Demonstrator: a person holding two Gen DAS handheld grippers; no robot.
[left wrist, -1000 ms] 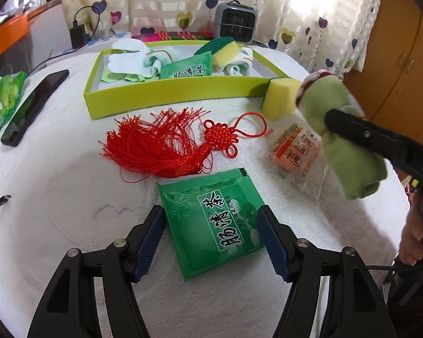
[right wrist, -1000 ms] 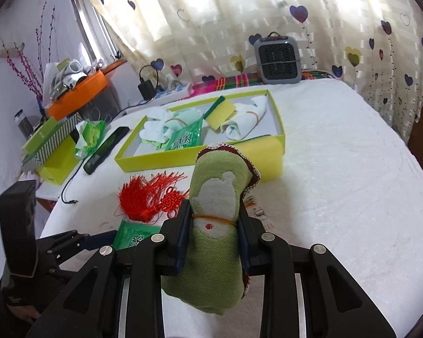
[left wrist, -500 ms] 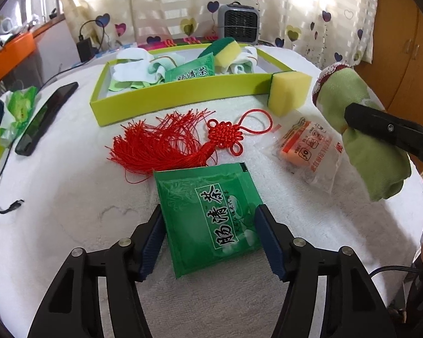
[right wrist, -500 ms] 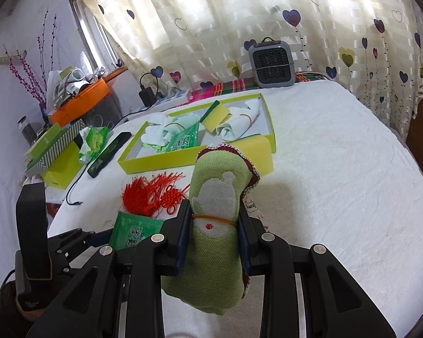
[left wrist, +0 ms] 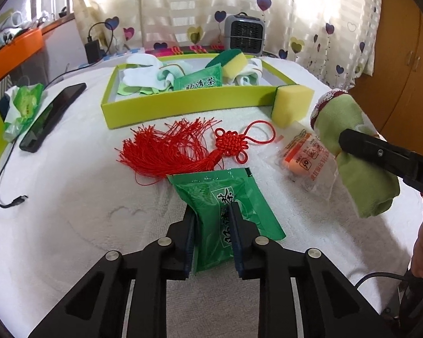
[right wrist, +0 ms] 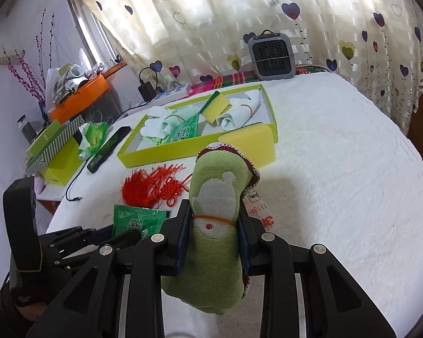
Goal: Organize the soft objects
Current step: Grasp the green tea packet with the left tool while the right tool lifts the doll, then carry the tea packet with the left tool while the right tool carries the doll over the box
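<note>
Left wrist view: beyond the claws to the left, a black phone [left wrist: 52, 117] is seen lying on the white-covered tabletop [left wrist: 70, 197]. Ahead of the left claw [left wrist: 213, 224], a yellow-green tray [left wrist: 189, 104] with white cloths, a sponge and a tea packet is set, and a red tassel knot [left wrist: 183, 148] lies between tray and claw. The green tea packet [left wrist: 225, 197] is caught between the left claw's jaws, which are closing and pinching it into a fold. To the right, a green rolled sock [right wrist: 215, 239] is kept clenched in the right claw [right wrist: 214, 229], held above the tabletop beside a yellow sponge [left wrist: 292, 104] and a clear orange sachet [left wrist: 307, 157].
</note>
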